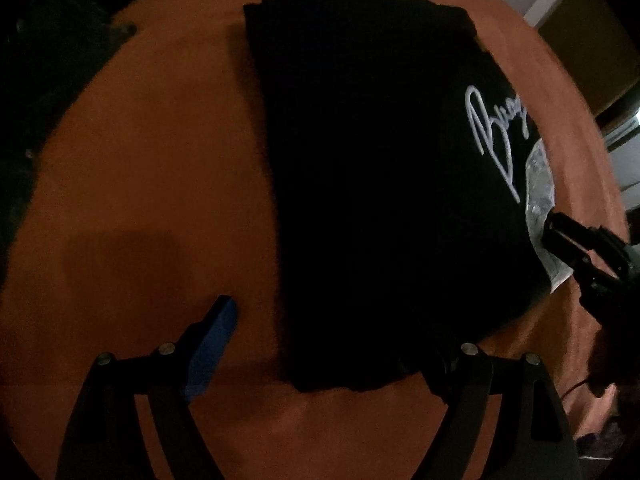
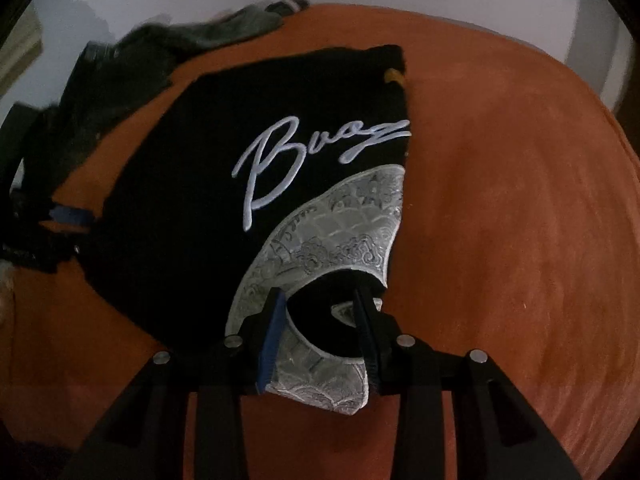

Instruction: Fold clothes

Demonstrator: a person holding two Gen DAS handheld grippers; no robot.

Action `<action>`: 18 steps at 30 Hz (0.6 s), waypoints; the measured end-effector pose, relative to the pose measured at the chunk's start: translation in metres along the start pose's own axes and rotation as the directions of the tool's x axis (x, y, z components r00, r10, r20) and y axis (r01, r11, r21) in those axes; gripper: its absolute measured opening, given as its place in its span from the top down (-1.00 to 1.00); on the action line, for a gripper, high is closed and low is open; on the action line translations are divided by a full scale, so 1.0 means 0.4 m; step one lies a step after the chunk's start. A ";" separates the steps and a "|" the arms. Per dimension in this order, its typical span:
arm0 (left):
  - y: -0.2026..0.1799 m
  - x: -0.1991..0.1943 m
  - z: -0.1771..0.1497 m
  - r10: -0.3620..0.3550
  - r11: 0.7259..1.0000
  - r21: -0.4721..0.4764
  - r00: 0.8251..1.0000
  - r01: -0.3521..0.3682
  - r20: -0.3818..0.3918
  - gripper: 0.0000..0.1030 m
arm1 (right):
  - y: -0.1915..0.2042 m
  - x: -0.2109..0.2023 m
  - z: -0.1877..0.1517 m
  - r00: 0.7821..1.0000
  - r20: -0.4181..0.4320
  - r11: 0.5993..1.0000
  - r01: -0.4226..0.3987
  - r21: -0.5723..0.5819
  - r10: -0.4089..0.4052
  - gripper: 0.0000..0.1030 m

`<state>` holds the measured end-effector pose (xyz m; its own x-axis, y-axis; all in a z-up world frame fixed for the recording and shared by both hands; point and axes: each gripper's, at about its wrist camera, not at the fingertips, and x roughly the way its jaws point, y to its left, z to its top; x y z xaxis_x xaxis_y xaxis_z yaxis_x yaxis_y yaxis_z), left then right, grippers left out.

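left gripper (image 1: pixel 332 344): points steeply down over the near edge of the shirt (image 1: pixel 380 184), jaws wide apart, nothing held
left fingers: one off the shirt's side over the orange cover (image 1: pixel 160 168), the other at its near corner; contact unclear
right gripper (image 2: pixel 320 320): tilted down at the shirt's printed corner, jaws partly apart, fabric between them, not pinched
shirt: black, folded flat on the orange cover
clothes pile (image 2: pixel 132 52): beyond the shirt's far corner

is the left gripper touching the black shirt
Cannot tell. In the left wrist view the left gripper stands open around the black shirt's near edge; one finger is clear, the other merges with dark cloth.
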<state>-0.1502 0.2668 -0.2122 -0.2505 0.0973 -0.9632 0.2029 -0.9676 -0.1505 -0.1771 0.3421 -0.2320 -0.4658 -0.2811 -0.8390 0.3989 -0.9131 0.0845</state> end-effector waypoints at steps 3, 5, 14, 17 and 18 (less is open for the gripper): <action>0.025 -0.052 0.006 -0.033 0.999 -0.008 0.999 0.033 0.043 -0.62 | 0.043 -0.050 0.011 0.997 0.065 0.997 0.044 -0.068 -0.040 0.34; 0.044 -0.119 0.010 -0.045 0.999 -0.007 0.993 0.046 0.108 -0.62 | 0.118 -0.098 0.004 0.987 0.145 0.973 0.096 -0.209 -0.067 0.34; 0.156 -0.186 0.054 -0.037 0.989 -0.136 0.980 0.065 0.194 -0.62 | 0.420 -0.054 -0.188 0.939 0.307 0.619 0.335 -0.711 -0.156 0.35; 0.188 -0.165 0.046 -0.081 0.974 -0.197 0.982 0.115 0.172 -0.62 | 0.460 -0.026 -0.214 0.937 0.308 0.574 0.344 -0.743 -0.164 0.35; 0.197 -0.157 0.043 -0.091 0.969 -0.212 0.983 0.125 0.162 -0.62 | 0.471 -0.016 -0.222 0.934 0.314 0.559 0.354 -0.750 -0.169 0.35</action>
<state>-0.1349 0.1805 -0.1598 -0.4182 0.1459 -0.8966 0.3658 -0.8764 -0.3133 -0.0288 0.1981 -0.2583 -0.7508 -0.2009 -0.6292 0.6507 -0.3882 -0.6526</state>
